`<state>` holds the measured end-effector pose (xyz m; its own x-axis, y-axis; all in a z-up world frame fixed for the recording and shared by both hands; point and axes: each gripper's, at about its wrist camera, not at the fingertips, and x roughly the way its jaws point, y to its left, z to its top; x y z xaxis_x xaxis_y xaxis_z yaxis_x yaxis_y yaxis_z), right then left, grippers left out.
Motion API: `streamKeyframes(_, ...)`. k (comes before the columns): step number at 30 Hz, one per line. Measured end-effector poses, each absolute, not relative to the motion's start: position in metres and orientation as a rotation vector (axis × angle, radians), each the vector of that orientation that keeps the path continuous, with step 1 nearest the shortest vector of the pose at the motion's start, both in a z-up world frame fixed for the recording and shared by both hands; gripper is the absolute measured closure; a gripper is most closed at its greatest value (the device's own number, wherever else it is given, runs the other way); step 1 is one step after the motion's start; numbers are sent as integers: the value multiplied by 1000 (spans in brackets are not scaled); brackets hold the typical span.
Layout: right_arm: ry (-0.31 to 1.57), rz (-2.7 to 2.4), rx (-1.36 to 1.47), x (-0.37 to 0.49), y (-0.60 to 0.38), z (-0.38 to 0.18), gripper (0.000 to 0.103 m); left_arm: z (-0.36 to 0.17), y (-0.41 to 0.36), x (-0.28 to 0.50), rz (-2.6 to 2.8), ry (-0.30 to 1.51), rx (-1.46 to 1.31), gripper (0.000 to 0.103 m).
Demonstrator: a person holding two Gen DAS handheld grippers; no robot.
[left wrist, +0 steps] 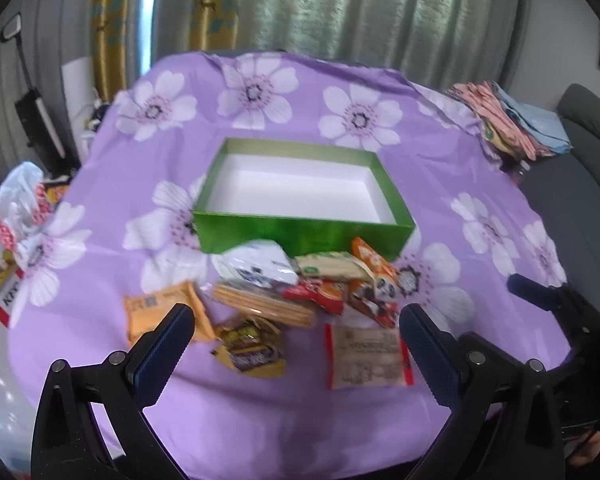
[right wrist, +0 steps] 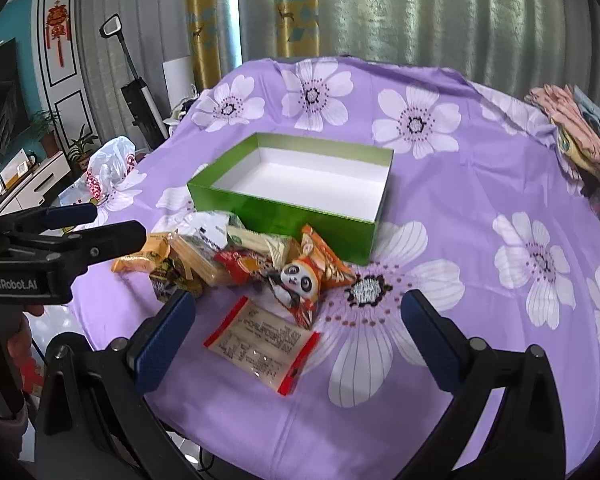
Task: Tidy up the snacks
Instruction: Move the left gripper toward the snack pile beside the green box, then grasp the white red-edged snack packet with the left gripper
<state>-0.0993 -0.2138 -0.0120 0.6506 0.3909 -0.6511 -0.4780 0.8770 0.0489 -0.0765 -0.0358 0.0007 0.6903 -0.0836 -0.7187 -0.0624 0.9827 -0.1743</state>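
Snack pile lies just beyond both open jaws.

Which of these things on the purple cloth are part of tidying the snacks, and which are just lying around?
For the job: green box, snack pile, flat red-edged packet, left tool, right tool.

Just lying about: folded cloths, plastic bag, floral tablecloth.

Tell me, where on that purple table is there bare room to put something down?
Inside the green box, which holds nothing. Also the tablecloth right of the box, up to the folded cloths, and beyond the box. Crowded: the snack pile against the box's near wall.
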Motion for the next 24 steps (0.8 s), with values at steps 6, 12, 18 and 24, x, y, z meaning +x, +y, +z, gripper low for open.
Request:
streamKeyframes(6,744,505,-124,-99,-218,-26,0,-22,-39,-71,-127,893,-304,1)
streamKeyframes(12,800,516,-113,-99,-222,-51,0,-36,-47,-69,-186,910,-311,1)
streamKeyframes(18,832,541,-124,-102,-221,-73,2,-55,-60,-68,-237,935,-276,1)
streamKeyframes(24,873,598,-127,-99,-213,-96,15,-73,-68,-60,-291,977,-277,1)
